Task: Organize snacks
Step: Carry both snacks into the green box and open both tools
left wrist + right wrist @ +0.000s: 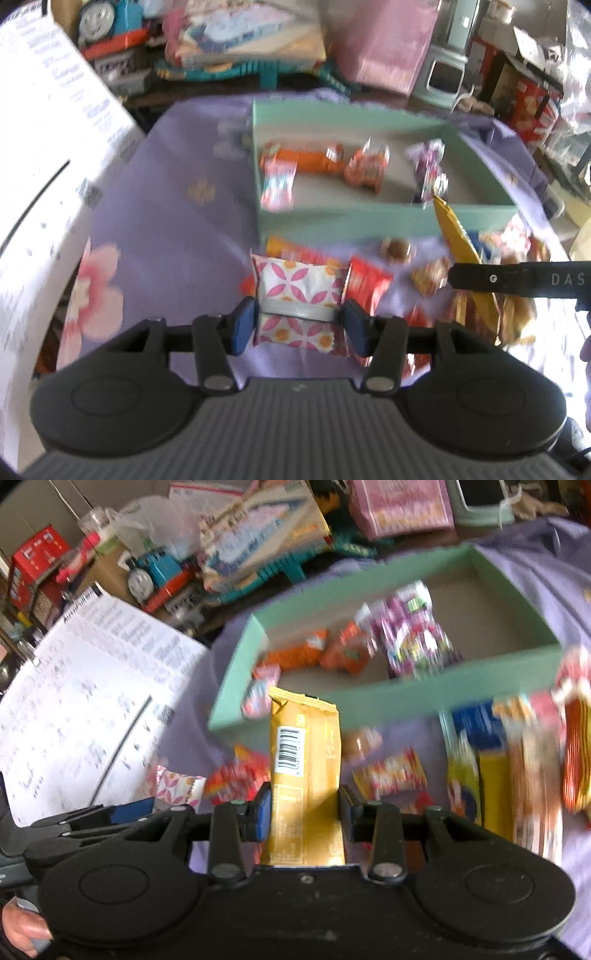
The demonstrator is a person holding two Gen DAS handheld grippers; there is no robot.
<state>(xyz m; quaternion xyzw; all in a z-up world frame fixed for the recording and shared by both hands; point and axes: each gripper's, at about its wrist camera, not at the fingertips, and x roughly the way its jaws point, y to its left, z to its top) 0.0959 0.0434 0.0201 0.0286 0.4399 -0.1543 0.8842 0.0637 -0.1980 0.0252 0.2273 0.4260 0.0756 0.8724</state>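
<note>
My left gripper is shut on a white packet with pink petal print, lifted just above the lilac cloth. My right gripper is shut on a long yellow snack bar with a barcode, which sticks up in front of the green box. That green box holds orange packets, a pink-and-white packet and a purple one. The right gripper's finger and the yellow bar show at the right of the left wrist view. The left gripper and its petal packet show at the lower left of the right wrist view.
Several loose snacks lie on the cloth before the box, among them a red packet and blue, yellow and red packs. A printed white sheet lies to the left. Toys, books and a pink bag crowd the far side.
</note>
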